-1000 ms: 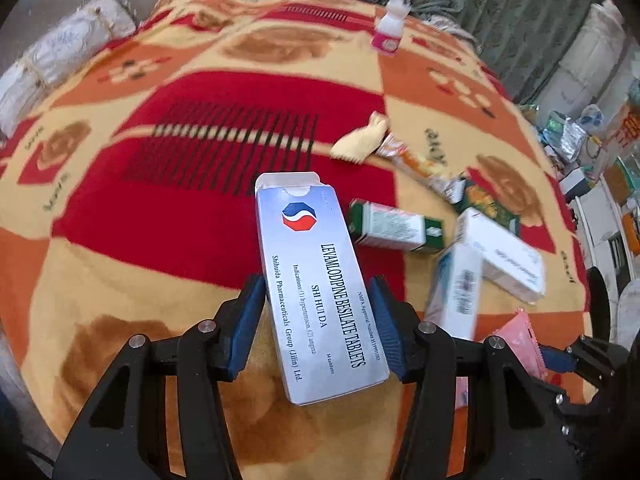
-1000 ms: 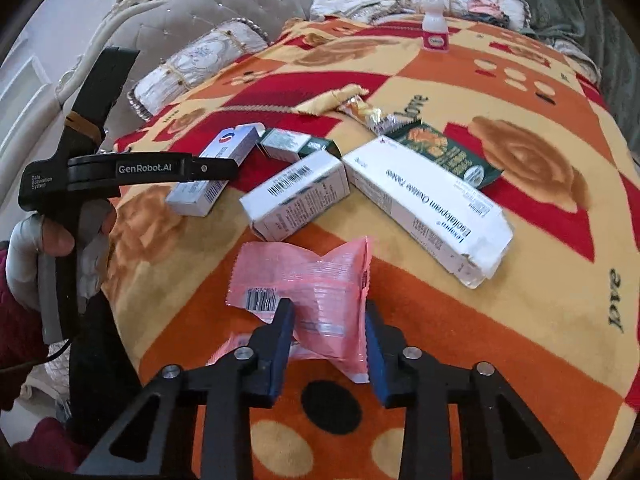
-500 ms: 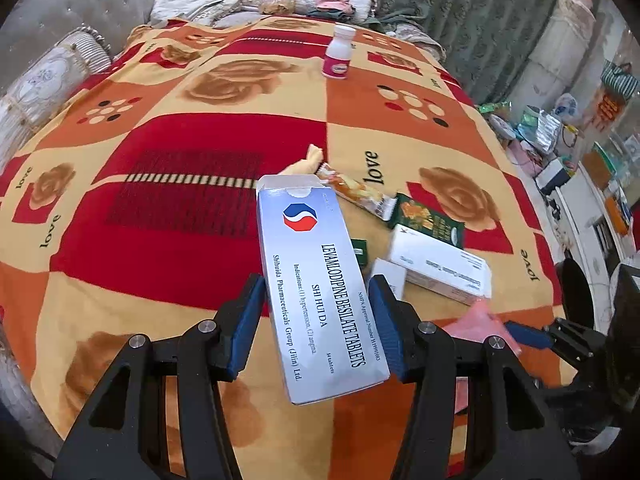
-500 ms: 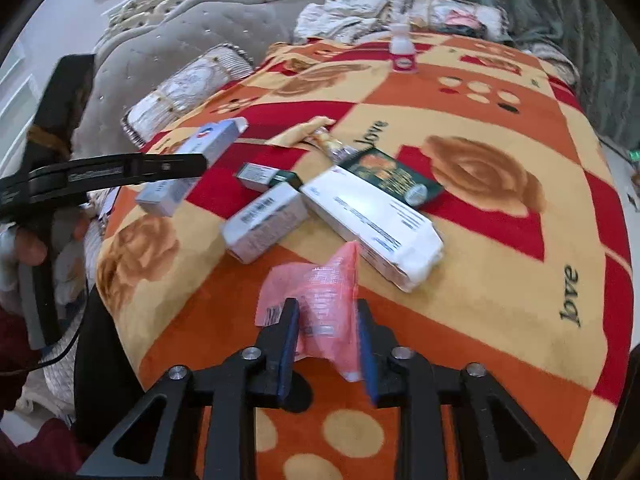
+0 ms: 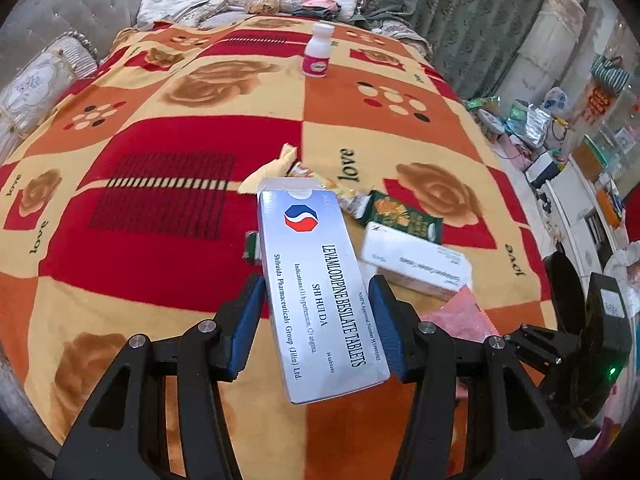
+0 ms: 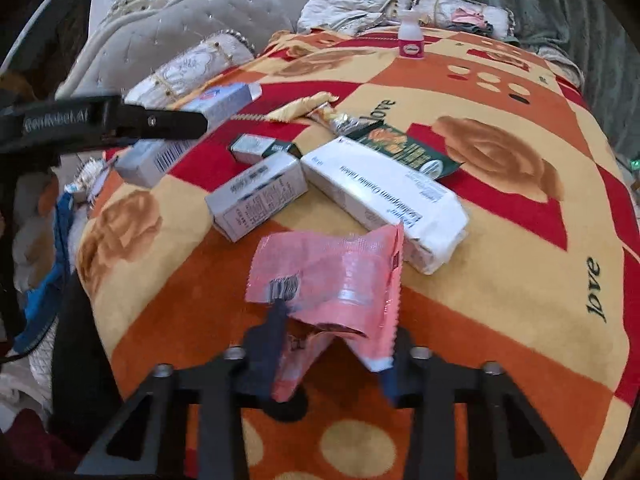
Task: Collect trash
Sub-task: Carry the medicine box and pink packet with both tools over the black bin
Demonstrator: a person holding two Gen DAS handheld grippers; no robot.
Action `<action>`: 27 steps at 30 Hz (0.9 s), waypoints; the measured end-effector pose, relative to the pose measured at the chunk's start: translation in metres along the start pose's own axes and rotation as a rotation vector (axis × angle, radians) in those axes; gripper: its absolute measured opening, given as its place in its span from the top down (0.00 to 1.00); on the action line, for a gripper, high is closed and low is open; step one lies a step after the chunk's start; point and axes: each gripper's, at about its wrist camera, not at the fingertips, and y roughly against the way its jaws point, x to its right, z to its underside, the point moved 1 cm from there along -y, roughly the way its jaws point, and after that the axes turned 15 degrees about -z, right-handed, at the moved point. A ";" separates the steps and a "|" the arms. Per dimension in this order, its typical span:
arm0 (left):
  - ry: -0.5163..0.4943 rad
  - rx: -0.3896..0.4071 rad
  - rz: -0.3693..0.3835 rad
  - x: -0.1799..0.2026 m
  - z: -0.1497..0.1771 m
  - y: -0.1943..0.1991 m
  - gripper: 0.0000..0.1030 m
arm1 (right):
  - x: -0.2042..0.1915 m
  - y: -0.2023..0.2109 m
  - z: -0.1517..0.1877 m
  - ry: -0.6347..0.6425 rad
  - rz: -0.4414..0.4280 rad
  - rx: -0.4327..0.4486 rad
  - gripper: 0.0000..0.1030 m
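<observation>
Moved: left gripper [image 5: 318,328], clamped on tablet box [image 5: 320,292], has lifted off blanket [image 5: 168,184].
Right gripper [image 6: 332,344]: jaws just closing, clamped on pink wrapper [image 6: 332,276], white carton [image 6: 384,196] at 1 o'clock.

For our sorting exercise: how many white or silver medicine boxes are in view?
4: a silver box in the left gripper; on the blanket a small green-ended box, a grey box and a long white box. Others may be hidden.

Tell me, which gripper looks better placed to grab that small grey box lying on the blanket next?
Neither is free, but right seems better placed: the small grey box lies just beyond its pink wrapper. Left holds the tablet box off the blanket.
</observation>
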 end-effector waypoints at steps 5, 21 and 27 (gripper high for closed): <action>-0.033 0.023 0.039 0.025 -0.006 0.010 0.49 | 0.009 0.029 -0.002 -0.022 -0.012 0.053 0.73; -0.194 0.058 0.121 0.128 -0.012 0.024 0.50 | 0.048 0.118 0.014 -0.119 0.042 0.233 0.73; -0.238 0.054 0.145 0.159 -0.010 0.023 0.49 | 0.067 0.144 0.026 -0.167 0.077 0.270 0.73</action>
